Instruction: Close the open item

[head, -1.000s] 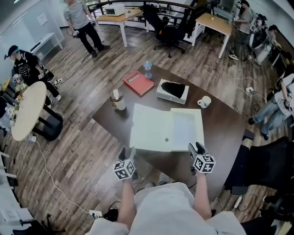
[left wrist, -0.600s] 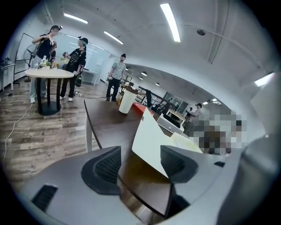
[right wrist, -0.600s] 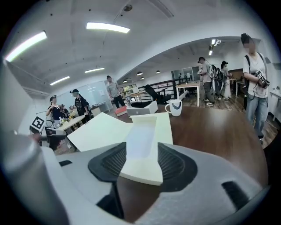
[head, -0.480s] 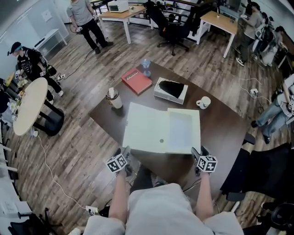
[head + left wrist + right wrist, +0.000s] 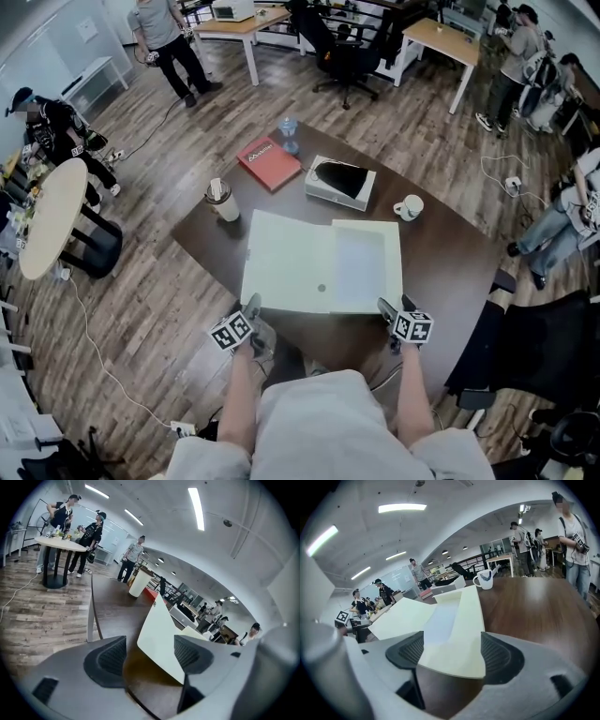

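Observation:
A pale cream flat box (image 5: 364, 264) lies open on the dark brown table (image 5: 441, 253), its lid (image 5: 286, 261) folded out flat to the left. My left gripper (image 5: 253, 306) is at the lid's near left corner and my right gripper (image 5: 388, 307) at the tray's near right corner. Both have just been opening their jaws. In the left gripper view the lid's corner (image 5: 159, 634) shows between the open left gripper (image 5: 150, 656), untouched by the pads. In the right gripper view the box's near corner (image 5: 454, 634) lies ahead of the open right gripper (image 5: 452, 656), not pressed.
Behind the box stand a lidded cup (image 5: 221, 201), a red book (image 5: 269, 162), a water bottle (image 5: 289, 129), a white case with a black inside (image 5: 339, 183) and a white mug (image 5: 408, 207). A black chair (image 5: 534, 347) is at the right. People stand around the room.
Both grippers have come down and forward to the box's near corners, and their jaws stand wider. The box has not moved.

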Demonstrator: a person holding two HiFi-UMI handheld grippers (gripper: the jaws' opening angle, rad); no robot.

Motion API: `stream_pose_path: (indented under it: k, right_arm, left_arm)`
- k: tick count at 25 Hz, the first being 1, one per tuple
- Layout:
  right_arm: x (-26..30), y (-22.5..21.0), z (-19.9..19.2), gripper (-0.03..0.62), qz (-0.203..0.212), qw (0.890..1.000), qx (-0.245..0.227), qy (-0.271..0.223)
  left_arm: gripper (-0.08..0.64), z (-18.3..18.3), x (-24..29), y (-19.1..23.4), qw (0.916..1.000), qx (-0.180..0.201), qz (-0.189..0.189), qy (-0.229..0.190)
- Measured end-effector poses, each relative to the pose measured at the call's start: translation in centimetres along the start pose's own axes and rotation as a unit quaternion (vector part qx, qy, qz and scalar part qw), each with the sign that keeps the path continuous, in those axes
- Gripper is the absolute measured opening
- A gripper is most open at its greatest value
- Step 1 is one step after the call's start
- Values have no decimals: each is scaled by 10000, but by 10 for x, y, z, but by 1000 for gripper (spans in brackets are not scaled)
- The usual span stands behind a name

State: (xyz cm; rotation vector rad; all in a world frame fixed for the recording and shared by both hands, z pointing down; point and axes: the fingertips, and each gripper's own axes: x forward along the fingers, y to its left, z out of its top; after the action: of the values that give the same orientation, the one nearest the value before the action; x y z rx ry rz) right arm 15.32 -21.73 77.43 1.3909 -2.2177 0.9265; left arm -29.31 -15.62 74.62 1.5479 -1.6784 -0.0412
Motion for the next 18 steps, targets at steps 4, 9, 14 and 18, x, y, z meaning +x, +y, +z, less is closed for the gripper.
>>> stream_pose_path:
  k: [4,9,14,18]
  right_arm:
    - [-1,-14,6,367,-374,9992,-136,-104]
    - [9,-26,4,367,-508,9987,0,2]
    - [14,-19,-4,344,-386,9992,98,97]
    - [14,-13,-6,344,-374,9991,76,191]
  left_arm:
    - [290,-14,4,6,9998,-54,99,163]
    - [288,-17,12,7,9994,-249,-3,222]
    - [287,-2,14,-25,9982,232,-546,7]
    - [125,16,14,-33,9978,354,-510,-253]
